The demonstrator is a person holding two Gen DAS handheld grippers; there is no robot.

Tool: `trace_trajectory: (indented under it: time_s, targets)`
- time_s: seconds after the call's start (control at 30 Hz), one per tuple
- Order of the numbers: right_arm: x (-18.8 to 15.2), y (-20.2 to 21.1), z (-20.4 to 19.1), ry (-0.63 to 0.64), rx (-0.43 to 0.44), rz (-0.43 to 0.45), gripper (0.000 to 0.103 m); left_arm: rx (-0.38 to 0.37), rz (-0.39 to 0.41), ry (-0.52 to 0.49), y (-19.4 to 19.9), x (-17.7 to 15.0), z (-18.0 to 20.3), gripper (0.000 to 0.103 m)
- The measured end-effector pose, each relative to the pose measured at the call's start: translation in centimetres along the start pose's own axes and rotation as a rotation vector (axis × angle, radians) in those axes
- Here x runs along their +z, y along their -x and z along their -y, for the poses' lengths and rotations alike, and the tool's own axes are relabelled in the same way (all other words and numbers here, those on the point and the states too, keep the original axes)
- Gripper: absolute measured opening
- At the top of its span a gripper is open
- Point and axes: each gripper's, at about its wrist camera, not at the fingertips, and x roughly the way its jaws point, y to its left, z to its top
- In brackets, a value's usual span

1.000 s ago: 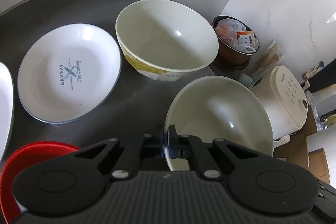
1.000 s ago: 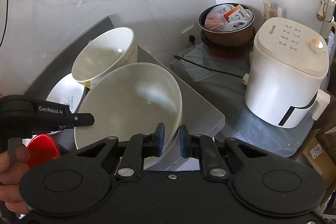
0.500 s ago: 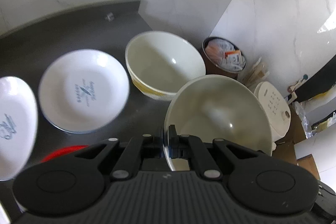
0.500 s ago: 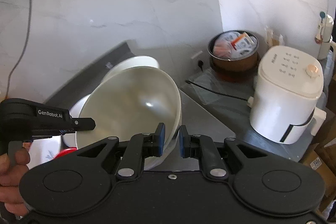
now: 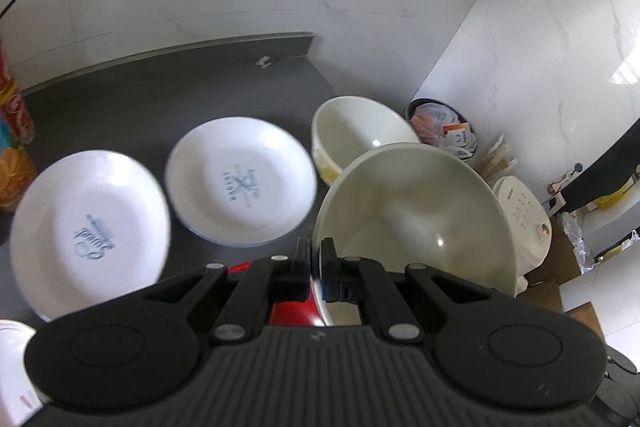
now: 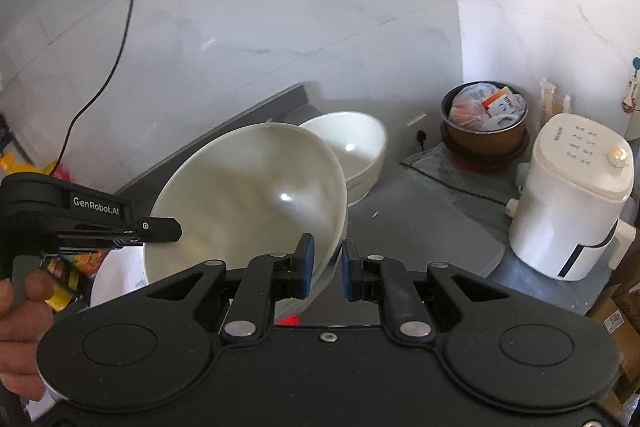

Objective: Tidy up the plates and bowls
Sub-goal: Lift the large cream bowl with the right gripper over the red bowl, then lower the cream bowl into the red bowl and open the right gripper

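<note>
Bowl (image 5: 416, 223) is up off the counter (image 5: 160, 99), my left gripper (image 5: 316, 267) pinching its rim so I can nest it in the other bowl (image 5: 356, 131), I reckon. Right gripper (image 6: 325, 265) sits spread around the opposite rim, not gripping. Plates (image 5: 240, 183) wait alongside.

Held bowl (image 5: 416, 223): glazed ceramic look, cream, glossy, with a point highlight inside. Second bowl (image 5: 360, 131), right of frame centre: same gloss, yellow pattern on its outer wall. Two plates (image 5: 240, 183), centre and left: white, smooth, shiny, blue print. Countertop (image 5: 160, 99): dark grey, matt. Wall (image 6: 280, 27), upper frame: pale marbled tile, slight sheen. Left gripper (image 5: 316, 263): matt black plastic, ribbed body, metal rivets. Right gripper (image 6: 326, 265): matt black plastic, blue pads (image 6: 306, 259). Appliance (image 6: 572, 211), right: smooth white plastic.
</note>
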Motion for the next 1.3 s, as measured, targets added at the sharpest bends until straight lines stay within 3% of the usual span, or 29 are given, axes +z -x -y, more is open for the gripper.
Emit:
trace_trajectory:
  time_s: [0.63,1.13,1.3]
  targets:
    - [-3.8,-1.5,-6.1,0.079,-0.014,-0.102,0.015,0.045,-0.101,0.034,0.6,-3.5,-7.3,0.003]
    - [-5.6,-2.9,-7.5,0.097,-0.073,-0.169,0.015,0.05,-0.163,0.031,-1.5,-4.8,-8.9,0.003]
    - [-5.9,-3.5,-7.8,0.099,-0.087,-0.192,0.015,0.054,-0.15,0.017,-1.7,-4.7,-8.8,0.004]
